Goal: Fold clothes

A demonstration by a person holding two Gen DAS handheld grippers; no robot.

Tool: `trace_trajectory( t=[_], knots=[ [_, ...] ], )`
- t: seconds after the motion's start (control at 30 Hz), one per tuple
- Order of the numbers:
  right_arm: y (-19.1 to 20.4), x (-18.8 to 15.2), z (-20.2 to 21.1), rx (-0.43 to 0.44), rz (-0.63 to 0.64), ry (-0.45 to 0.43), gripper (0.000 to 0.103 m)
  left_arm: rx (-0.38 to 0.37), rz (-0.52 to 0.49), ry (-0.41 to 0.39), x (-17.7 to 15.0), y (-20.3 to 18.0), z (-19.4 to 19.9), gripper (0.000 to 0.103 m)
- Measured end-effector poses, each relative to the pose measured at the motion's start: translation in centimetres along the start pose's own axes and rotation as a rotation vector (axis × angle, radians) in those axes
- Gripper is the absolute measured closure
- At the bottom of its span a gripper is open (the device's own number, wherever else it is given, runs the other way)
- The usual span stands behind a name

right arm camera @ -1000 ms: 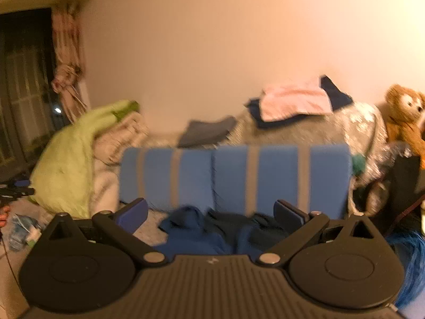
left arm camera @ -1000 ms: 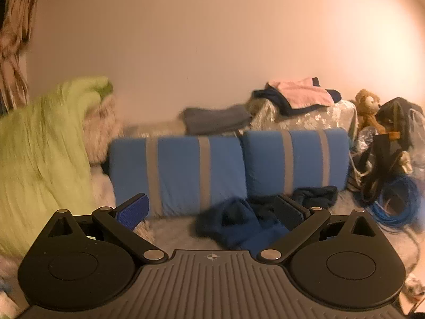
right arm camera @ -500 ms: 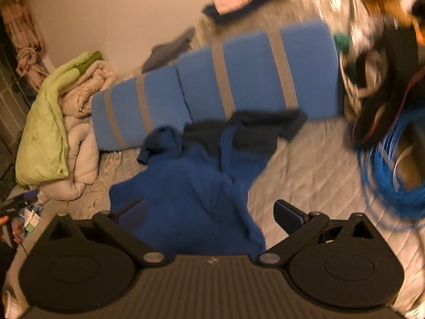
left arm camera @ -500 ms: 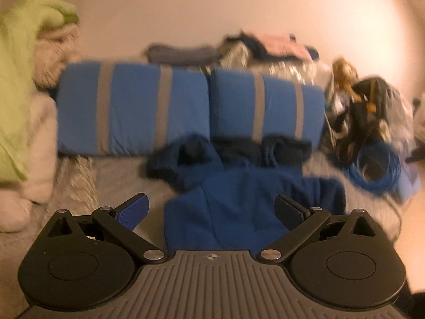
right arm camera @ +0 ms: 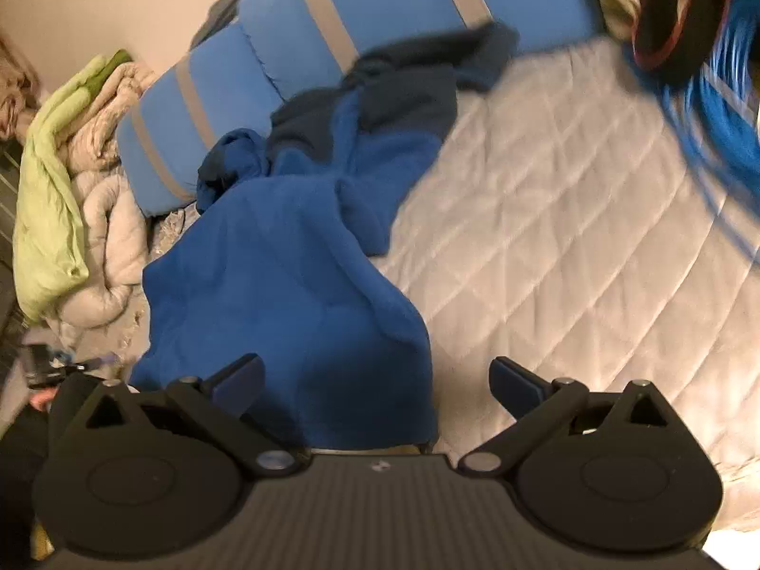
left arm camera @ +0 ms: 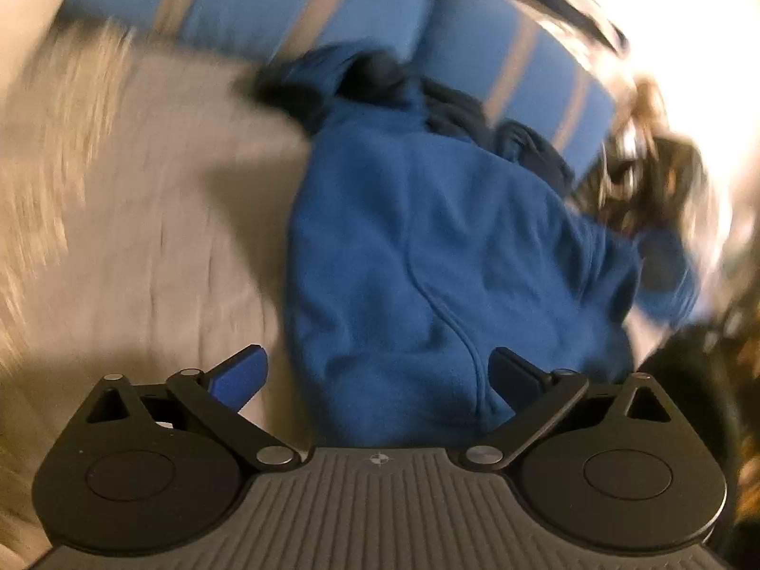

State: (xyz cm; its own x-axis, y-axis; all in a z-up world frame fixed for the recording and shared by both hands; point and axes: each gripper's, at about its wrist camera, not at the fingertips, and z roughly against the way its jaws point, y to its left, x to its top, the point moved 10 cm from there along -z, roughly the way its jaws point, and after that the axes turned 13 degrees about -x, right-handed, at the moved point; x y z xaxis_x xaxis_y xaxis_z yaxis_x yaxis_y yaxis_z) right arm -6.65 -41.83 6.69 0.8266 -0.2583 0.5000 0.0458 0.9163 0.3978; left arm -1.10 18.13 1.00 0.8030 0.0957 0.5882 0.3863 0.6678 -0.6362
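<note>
A blue fleece garment lies crumpled on a quilted grey bed cover, its dark navy part bunched against blue striped cushions. My left gripper hangs open just above the garment's near hem, the left finger over bare cover and the right finger over fleece. In the right wrist view the same blue fleece garment stretches from the cushions toward me. My right gripper is open over its near right corner, with the right finger above the bed cover. Neither gripper holds anything.
A green and beige pile of bedding sits at the left of the bed. A coil of blue cable and a dark bag lie at the far right. Wide bare quilted cover lies to the right of the garment.
Both grippers have tilted down from facing the wall and cushions and moved close over the blue garment. The left wrist view is blurred by motion. Both stay open.
</note>
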Motion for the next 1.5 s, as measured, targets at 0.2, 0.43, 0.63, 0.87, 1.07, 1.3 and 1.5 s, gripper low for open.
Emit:
trace_trajectory(
  t=[0.2,0.43,0.63,0.87,1.07,1.3,1.5],
  knots=[
    [-1.6,-1.1,-2.9,0.065,-0.083,0.046,0.004,-0.135,0.22,-0.068,-0.7,4.3,-0.7,0.023],
    [-2.2,-1.5,-4.5,0.128,-0.146,0.059,0.017,-0.203,0.28,-0.074,-1.7,5.3,-2.4,0.063],
    [-2.2,-2.1,-5.9,0.158,-0.151,0.083,0.029,-0.224,0.305,-0.08,-2.3,5.8,-2.8,0.063],
    [-1.0,-2.9,-8.1,0.161,-0.149,0.105,0.052,-0.232,0.344,-0.07,-2.2,6.3,-3.6,0.063],
    [-1.6,-3.2,-8.8,0.101,-0.215,0.093,0.091,-0.174,0.375,-0.028,-2.6,5.4,-4.3,0.087],
    [-1.0,-3.2,-4.8,0.119,-0.237,0.046,0.094,-0.166,0.254,-0.039,-2.1,3.2,-2.4,0.087],
    [-1.2,-4.3,-2.5,0.073,-0.213,0.03,0.095,-0.136,0.192,-0.007,-3.1,2.4,-2.5,0.087]
  ],
)
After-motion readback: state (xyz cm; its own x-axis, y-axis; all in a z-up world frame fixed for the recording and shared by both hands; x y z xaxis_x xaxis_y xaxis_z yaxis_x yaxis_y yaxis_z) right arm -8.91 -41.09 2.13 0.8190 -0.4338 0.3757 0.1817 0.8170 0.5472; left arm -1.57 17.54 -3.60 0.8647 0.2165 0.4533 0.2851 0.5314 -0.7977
